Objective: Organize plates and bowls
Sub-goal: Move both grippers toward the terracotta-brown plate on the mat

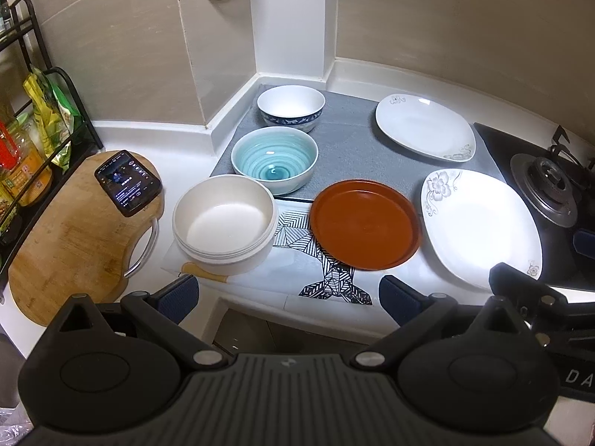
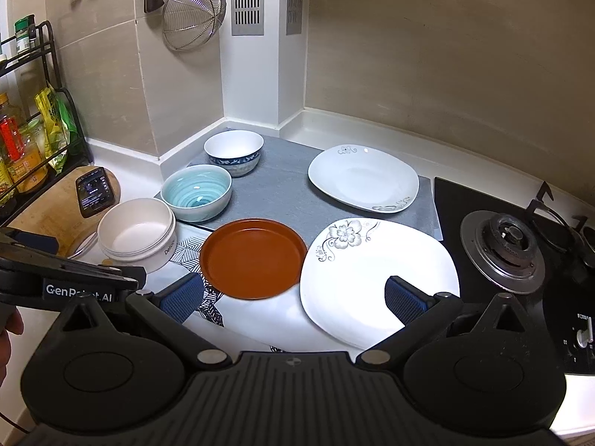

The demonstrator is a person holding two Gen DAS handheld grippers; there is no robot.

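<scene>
Left wrist view
- Landmark: the brown plate (image 1: 366, 224), round, matte, with a low raised rim, nothing in it.
- Bowls: just left of it stands the cream bowl (image 1: 225, 225), straight-walled with ridges under the rim; behind that the teal bowl (image 1: 275, 159), glazed with a spiral pattern; furthest back the blue-patterned bowl (image 1: 291, 108), white inside. All three hold nothing.
- Plates: the near white plate (image 1: 483, 228), squarish, glossy, with a grey flower print, touches the right edge of the brown plate; the far white plate (image 1: 425, 126) lies behind, apart, on the grey mat (image 1: 349, 145).
- Around: far to the left a wooden board (image 1: 70, 238) carries a phone (image 1: 128, 183); to the right is the gas burner (image 1: 550, 187).
- Left gripper (image 1: 288, 295): spread wide, holds nothing, in front of the brown plate.

Right wrist view
- Right gripper (image 2: 293, 297): spread wide, nothing between the blue ribbed pads (image 2: 405, 299); the right pad covers part of the near white plate (image 2: 372, 271).
- Brown plate (image 2: 254, 258): just ahead of the left pad.
- Wall: a wire strainer (image 2: 194, 13) hangs well behind the plate.
</scene>
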